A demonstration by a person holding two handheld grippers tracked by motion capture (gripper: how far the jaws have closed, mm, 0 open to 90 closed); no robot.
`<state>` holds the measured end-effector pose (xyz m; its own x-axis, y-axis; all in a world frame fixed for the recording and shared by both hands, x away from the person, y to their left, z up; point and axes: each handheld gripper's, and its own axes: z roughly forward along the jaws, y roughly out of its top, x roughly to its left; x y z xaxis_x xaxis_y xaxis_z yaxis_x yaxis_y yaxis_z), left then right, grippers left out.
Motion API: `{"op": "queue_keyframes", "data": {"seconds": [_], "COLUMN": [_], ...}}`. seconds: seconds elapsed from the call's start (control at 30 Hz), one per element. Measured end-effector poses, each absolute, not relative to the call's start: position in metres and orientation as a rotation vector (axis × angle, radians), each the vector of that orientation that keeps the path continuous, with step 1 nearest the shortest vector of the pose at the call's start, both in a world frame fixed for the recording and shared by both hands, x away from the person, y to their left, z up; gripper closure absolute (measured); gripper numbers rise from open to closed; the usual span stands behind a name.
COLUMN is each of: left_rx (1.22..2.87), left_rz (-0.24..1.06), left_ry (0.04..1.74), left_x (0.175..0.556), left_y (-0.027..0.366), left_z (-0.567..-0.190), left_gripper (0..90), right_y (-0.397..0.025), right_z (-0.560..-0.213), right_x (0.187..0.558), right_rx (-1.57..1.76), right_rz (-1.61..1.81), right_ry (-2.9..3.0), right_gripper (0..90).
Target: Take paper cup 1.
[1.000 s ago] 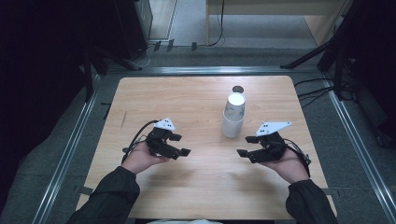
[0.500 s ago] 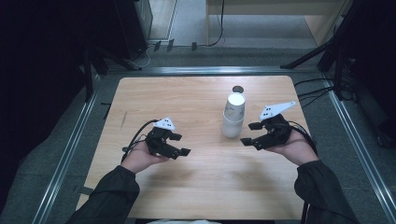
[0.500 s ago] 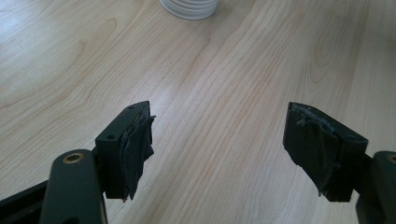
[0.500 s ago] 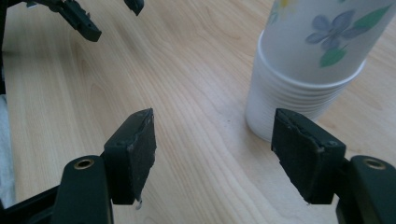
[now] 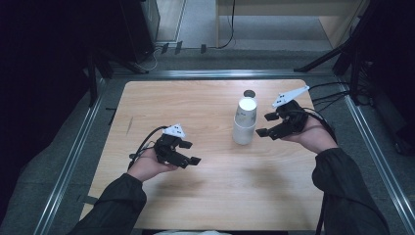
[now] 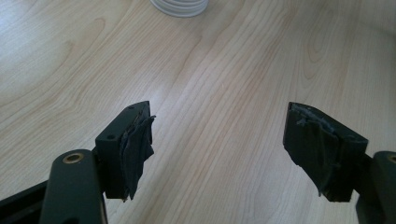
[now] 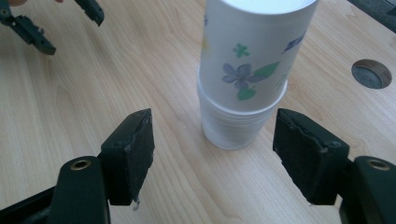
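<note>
Fingers (image 7: 130,154) of the right gripper (image 5: 268,124) were spread wide and nothing was held between them; a stack of paper cups (image 5: 243,122) was seen just ahead of them, close to but apart from the pads. Blue flowers and green leaves were printed on the top cup (image 7: 254,51), and no writing could be read on it. Beyond the stack, a round grey cap (image 7: 371,73) was set flush into the counter (image 5: 195,103). Fingers (image 6: 135,144) of the left gripper (image 5: 190,152) were likewise released and empty, with torn dark padding shown on their inner faces, and the ribbed white base of the stack was seen well ahead of them. Pale wood grain was shown across the counter. It was framed by metal rails (image 5: 68,161), past which a grey floor (image 5: 195,19), trailing cables and dark stands were visible.
</note>
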<state>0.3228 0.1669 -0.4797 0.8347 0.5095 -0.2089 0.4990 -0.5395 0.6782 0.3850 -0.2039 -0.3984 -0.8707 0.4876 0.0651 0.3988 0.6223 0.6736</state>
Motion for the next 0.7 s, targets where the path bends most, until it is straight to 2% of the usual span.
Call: {"op": "queue_keyframes", "data": {"seconds": [0.2, 0.7], "left_rx": [2.237, 2.23], "left_rz": [0.006, -0.011], "left_ry": [0.723, 0.71], "left_x": [0.324, 0.325], "left_y": [0.166, 0.167], "left_z": [-0.481, -0.481], "left_gripper": [24.4, 24.3], "right_y": [-0.202, -0.177], "right_z": [-0.398, -0.394], "right_x": [0.405, 0.427], "right_rx": [0.752, 0.742], "right_rz": [1.108, 1.126], "right_ry": [2.722, 2.715], "right_gripper": [27.2, 22.4]}}
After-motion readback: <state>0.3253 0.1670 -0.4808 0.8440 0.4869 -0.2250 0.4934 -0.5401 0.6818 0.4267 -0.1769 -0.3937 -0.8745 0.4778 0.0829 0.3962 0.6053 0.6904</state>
